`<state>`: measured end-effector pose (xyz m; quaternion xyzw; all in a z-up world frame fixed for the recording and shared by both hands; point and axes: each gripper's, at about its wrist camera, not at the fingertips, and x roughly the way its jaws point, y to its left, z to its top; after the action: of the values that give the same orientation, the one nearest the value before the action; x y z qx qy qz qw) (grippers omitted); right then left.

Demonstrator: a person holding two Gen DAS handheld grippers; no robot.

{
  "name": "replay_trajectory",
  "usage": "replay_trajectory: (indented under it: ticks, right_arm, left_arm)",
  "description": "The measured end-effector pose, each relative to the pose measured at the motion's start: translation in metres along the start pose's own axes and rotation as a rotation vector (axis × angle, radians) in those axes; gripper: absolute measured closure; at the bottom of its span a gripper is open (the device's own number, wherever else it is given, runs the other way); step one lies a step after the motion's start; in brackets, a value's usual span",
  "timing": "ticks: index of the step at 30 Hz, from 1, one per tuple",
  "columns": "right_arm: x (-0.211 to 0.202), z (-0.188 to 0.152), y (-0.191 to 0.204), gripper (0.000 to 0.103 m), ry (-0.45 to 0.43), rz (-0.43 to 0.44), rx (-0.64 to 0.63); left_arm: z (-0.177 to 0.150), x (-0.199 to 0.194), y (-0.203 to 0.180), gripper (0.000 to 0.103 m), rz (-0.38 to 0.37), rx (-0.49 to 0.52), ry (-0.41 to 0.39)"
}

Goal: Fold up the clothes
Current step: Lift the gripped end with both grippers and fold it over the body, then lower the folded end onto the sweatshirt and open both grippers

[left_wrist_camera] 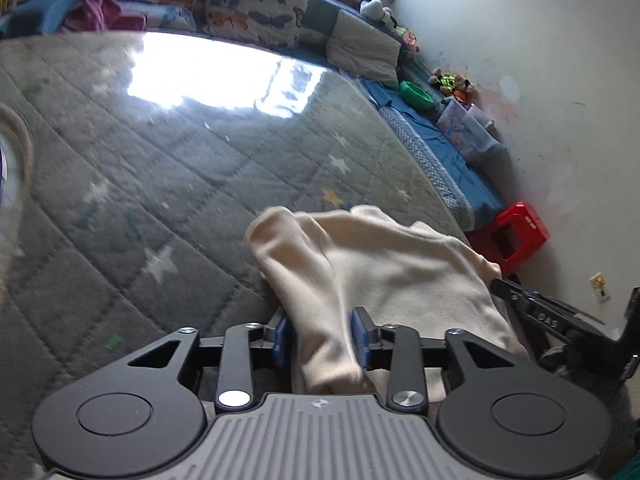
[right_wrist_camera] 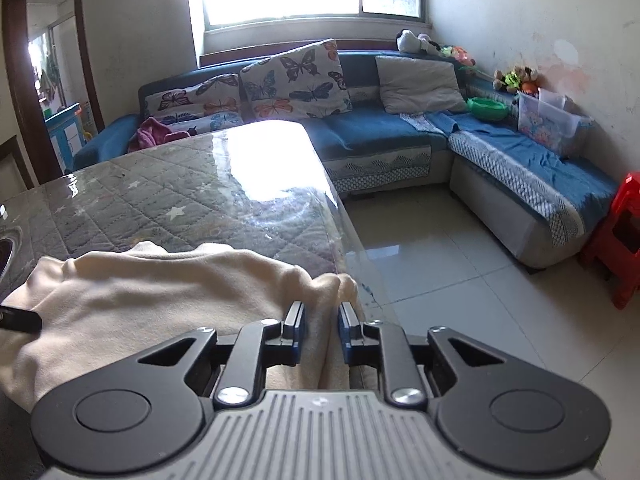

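A cream garment (left_wrist_camera: 384, 264) lies bunched at the near edge of a table (left_wrist_camera: 168, 160) covered by a grey quilted star cloth under glass. My left gripper (left_wrist_camera: 320, 336) is shut on a fold of it, the cloth draping forward over the blue pads. In the right wrist view the same cream garment (right_wrist_camera: 160, 292) spreads to the left, and my right gripper (right_wrist_camera: 320, 328) is shut on its right-hand edge near the table's corner. The right gripper's black frame (left_wrist_camera: 552, 316) shows at the right of the left wrist view.
A blue corner sofa (right_wrist_camera: 400, 136) with butterfly cushions (right_wrist_camera: 296, 80) and a pink garment (right_wrist_camera: 152, 136) stands behind the table. A red plastic stool (right_wrist_camera: 616, 240) sits by the wall. The tiled floor (right_wrist_camera: 460, 272) lies right of the table edge. A round basket rim (left_wrist_camera: 20, 152) is at left.
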<state>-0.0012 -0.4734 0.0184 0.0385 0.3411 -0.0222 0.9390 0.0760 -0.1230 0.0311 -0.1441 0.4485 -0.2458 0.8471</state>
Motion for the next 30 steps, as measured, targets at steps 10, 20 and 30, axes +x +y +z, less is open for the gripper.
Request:
replay_trajectory:
  ticks: [10, 20, 30]
  right_arm:
    - [0.013, 0.021, 0.038, 0.079, 0.003, 0.141, -0.019]
    - [0.055, 0.026, 0.056, 0.078, 0.037, 0.148, -0.033]
    - [0.051, 0.031, 0.082, 0.072, 0.02, 0.184, -0.122]
  left_arm:
    - [0.004, -0.016, -0.024, 0.062, -0.002, 0.094, -0.088]
    - [0.009, -0.034, -0.028, 0.063, 0.029, 0.118, -0.167]
    - [-0.005, -0.016, -0.036, 0.063, -0.055, 0.173, -0.081]
